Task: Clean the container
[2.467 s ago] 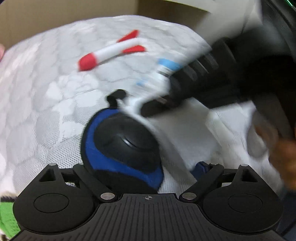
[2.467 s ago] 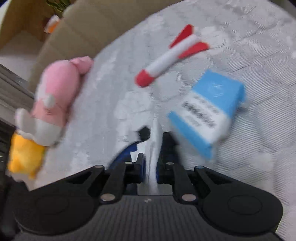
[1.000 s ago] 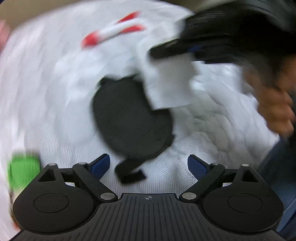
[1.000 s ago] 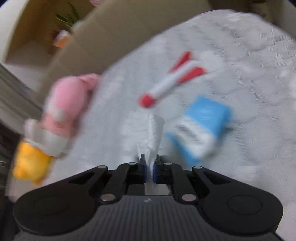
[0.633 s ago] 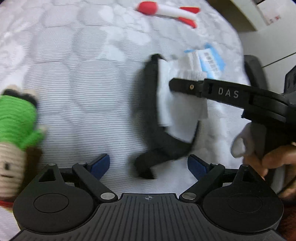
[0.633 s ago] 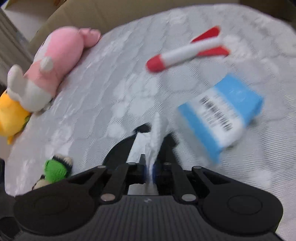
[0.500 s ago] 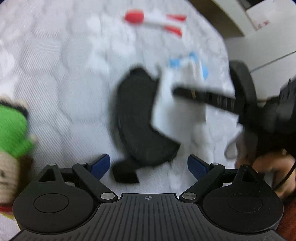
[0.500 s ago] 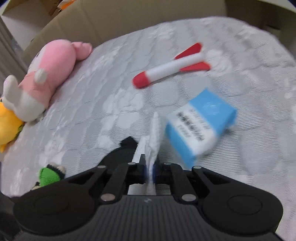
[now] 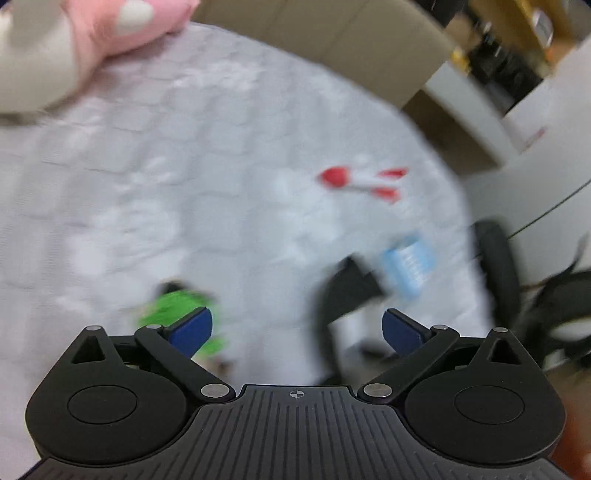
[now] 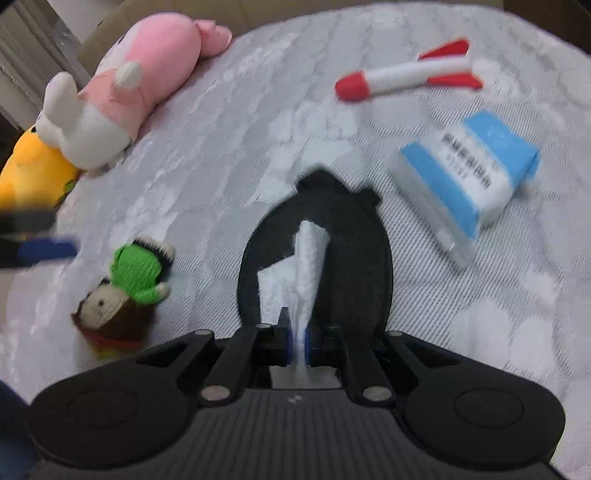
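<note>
The black container (image 9: pixel 343 291) is seen blurred in the left wrist view, lying on the white quilted bed (image 9: pixel 192 177) just beyond the right fingertip of the left hand-held gripper (image 9: pixel 297 328). The jaws of this gripper have just been opening and are spread wide, with nothing held between them. A green knitted doll (image 9: pixel 173 306) is partly covered by the left blue pad. A blue and white packet (image 9: pixel 408 264) is found just beside the container, a red and white rocket toy (image 9: pixel 364 181) farther off, and a pink plush toy (image 9: pixel 110 29) at the upper left edge.

In the right wrist view, the container (image 10: pixel 347 236) is shown flat on the bed (image 10: pixel 229 122), directly ahead of the right hand-held gripper (image 10: pixel 298 343). This gripper is clamped tight on a white tissue (image 10: pixel 304 266), which is held over the container's dark surface. The green knitted doll (image 10: pixel 133 277) is seen to the left of the container, the packet (image 10: pixel 465 177) to its right, and the rocket toy (image 10: pixel 406 79) beyond. The pink plush toy (image 10: pixel 140 70) and a yellow plush toy (image 10: pixel 33 173) are placed along the far left edge of the bed.
</note>
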Action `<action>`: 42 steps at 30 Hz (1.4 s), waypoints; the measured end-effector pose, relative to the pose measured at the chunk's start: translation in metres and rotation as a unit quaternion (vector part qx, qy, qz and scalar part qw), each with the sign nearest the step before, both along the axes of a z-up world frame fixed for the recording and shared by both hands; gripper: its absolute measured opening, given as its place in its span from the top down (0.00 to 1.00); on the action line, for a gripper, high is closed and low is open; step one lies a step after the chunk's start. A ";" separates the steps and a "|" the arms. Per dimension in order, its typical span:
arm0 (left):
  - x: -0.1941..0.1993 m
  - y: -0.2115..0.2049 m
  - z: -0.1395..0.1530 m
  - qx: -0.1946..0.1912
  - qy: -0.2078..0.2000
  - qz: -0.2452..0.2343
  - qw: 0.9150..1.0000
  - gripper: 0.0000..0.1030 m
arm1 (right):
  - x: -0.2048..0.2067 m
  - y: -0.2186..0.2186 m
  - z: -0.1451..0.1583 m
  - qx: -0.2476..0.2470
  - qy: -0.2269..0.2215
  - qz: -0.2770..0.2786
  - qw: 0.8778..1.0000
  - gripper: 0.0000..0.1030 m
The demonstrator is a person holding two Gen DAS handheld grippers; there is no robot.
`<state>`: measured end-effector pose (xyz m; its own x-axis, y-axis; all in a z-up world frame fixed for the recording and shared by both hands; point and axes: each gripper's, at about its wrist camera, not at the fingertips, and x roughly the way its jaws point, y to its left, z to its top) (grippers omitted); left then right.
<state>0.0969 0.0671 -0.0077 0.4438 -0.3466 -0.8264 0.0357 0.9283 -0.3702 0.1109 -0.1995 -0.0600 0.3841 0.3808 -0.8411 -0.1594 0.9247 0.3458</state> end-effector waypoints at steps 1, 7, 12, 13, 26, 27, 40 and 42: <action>-0.002 0.000 -0.002 0.041 0.009 0.001 0.999 0.02 | 0.001 -0.001 0.002 -0.011 -0.011 -0.004 1.000 0.92; 0.011 -0.015 -0.031 0.133 0.087 -0.043 0.986 0.02 | 0.000 -0.021 0.013 0.023 -0.042 -0.054 0.997 0.92; 0.030 -0.022 -0.062 0.187 0.137 -0.053 0.971 0.02 | 0.005 0.002 0.011 0.180 0.007 -0.001 0.984 0.92; 0.033 -0.020 -0.067 0.191 0.142 -0.045 0.970 0.02 | 0.007 0.013 0.003 0.179 0.024 0.016 0.983 0.92; 0.039 -0.075 -0.073 0.241 0.050 -0.152 0.957 0.32 | 0.030 0.020 -0.004 -0.111 -0.062 0.065 0.990 0.93; 0.040 -0.078 -0.070 0.220 0.041 -0.156 0.962 0.32 | 0.036 0.008 -0.003 -0.102 -0.056 0.043 0.992 0.93; 0.026 -0.045 -0.024 0.045 -0.006 -0.087 0.995 0.05 | 0.050 -0.037 0.002 0.041 -0.034 -0.060 0.997 0.92; 0.018 -0.032 -0.019 0.059 0.000 -0.062 0.996 0.05 | 0.051 -0.036 0.006 0.106 -0.030 -0.063 0.992 0.92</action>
